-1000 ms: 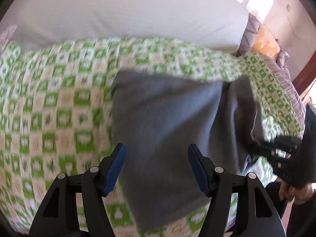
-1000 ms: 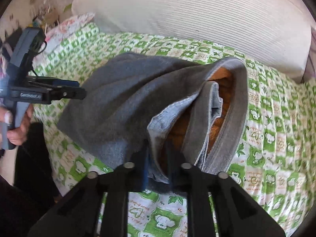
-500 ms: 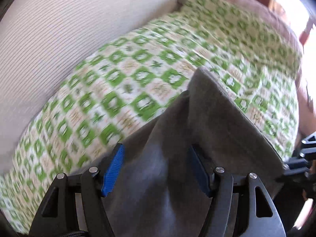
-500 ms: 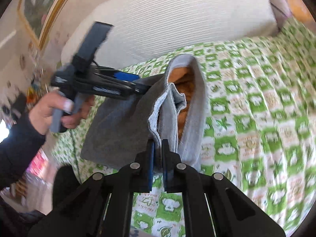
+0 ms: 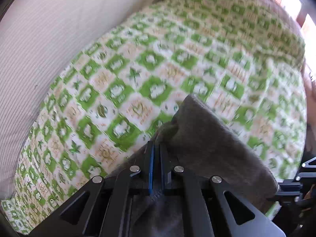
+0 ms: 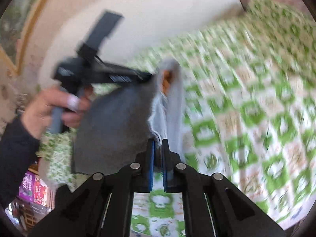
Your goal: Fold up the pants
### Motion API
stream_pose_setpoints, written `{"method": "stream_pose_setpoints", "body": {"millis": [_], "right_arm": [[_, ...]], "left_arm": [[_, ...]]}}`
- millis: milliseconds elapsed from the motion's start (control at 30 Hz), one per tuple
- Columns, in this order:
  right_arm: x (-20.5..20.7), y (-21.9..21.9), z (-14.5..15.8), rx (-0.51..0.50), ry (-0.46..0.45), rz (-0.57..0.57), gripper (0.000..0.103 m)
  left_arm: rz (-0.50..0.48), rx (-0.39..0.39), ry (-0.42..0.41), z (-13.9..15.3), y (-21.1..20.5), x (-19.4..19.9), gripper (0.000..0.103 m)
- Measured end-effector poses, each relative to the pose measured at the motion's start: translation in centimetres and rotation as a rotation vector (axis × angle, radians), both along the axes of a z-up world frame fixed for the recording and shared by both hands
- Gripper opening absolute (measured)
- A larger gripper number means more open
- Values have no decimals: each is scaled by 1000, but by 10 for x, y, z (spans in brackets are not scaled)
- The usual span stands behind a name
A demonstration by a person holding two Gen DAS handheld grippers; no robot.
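Observation:
The grey pants (image 5: 213,150) are folded into a thick bundle and hang between both grippers above the green checked bedspread (image 5: 138,75). My left gripper (image 5: 156,148) is shut on one edge of the bundle. My right gripper (image 6: 157,144) is shut on the waistband end of the pants (image 6: 122,122), where an orange lining (image 6: 166,79) shows inside the opening. The left gripper (image 6: 146,77) also shows in the right wrist view, held by a hand at the far corner of the pants. The right wrist view is blurred.
A large white striped pillow (image 5: 49,29) lies along the far side of the bed. The bedspread (image 6: 246,108) stretches out to the right. The bed's near edge and some coloured packets (image 6: 31,187) on the floor show at lower left.
My left gripper has closed on the pants edge; it was open a second ago. Both grippers have lifted and swung the bundle across the bed, and the right stays shut on the waistband.

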State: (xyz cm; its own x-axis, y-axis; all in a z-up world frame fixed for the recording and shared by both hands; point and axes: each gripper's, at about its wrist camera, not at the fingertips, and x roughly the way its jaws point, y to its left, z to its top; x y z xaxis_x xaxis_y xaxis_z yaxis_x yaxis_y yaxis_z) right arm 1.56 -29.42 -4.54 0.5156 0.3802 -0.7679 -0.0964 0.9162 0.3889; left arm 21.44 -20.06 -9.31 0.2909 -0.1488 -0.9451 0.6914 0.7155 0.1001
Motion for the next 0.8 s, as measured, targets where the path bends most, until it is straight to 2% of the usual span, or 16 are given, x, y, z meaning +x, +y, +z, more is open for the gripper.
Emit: {"method": "stream_pose_setpoints", "body": {"millis": [67, 133, 267, 300, 400, 433, 500, 600, 733, 800], "right_arm": [[1, 1, -21, -19, 56, -31, 7], [-1, 2, -20, -29, 50, -60, 7], [-2, -1, -12, -72, 53, -107, 42], [-4, -3, -8, -61, 47, -110, 44], [-14, -11, 8, -27, 3, -112, 44], [-16, -10, 14, -29, -18, -110, 44], [-19, -8, 26, -31, -57, -108, 44], [-18, -2, 39, -14, -103, -95, 44], [-11, 12, 52, -10, -161, -60, 44], [-3, 24, 54, -7, -173, -14, 44]], "left_arm": [[-1, 20, -14, -8, -6, -3, 3], [3, 30, -24, -8, -8, -4, 2], [39, -48, -5, 13, 4, -3, 10], [46, -62, -17, 21, 11, -5, 13], [97, -101, -35, 42, 38, -7, 36], [123, -126, -39, 48, 52, -9, 39], [173, -155, -48, 56, 77, -12, 40], [282, -228, -48, 64, 130, -25, 48], [425, -282, -53, 53, 187, -50, 51], [512, -330, -24, 43, 214, -65, 51]]}}
